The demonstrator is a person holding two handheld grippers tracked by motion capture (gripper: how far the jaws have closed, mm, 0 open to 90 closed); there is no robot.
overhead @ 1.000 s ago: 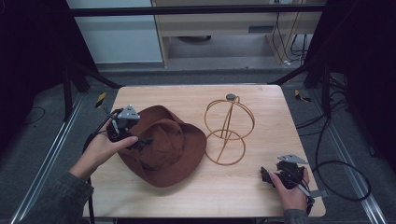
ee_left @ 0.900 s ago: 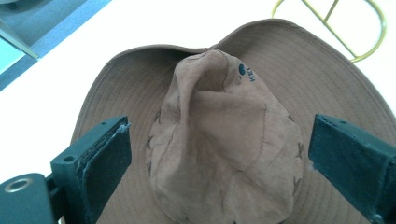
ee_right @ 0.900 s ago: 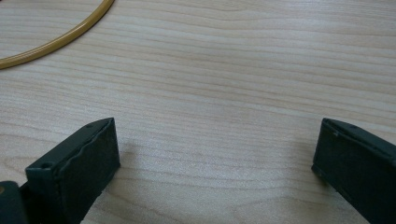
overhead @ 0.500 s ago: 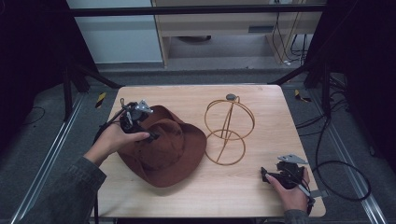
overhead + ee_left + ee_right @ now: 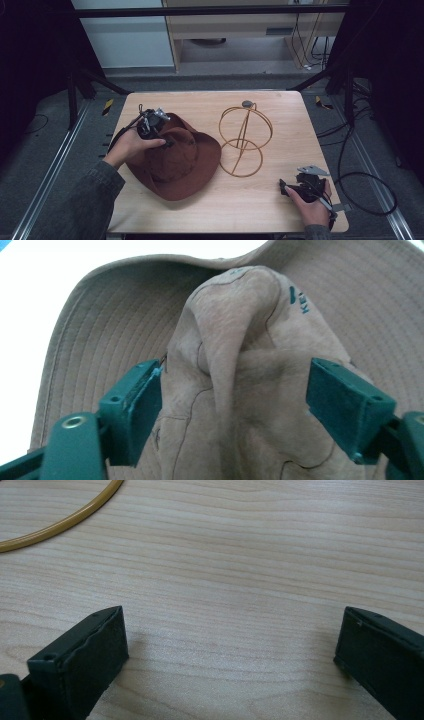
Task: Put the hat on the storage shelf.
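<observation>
A brown wide-brimmed hat lies crown up on the left half of the wooden table. My left gripper is down on the hat's crown. In the left gripper view the wrinkled crown fills the gap between the green pads, and the jaws have just been closing around it without pinching it. My right gripper rests low at the table's near right corner. Its jaws stand wide open over bare wood with nothing between them.
A gold wire hat stand made of rings stands upright just right of the hat; an arc of its base ring shows in the right gripper view. Cables trail on the floor to the right of the table.
My left hand has moved right and down from the hat's left brim onto its crown. The hat has shifted slightly. The right hand has stayed put.
</observation>
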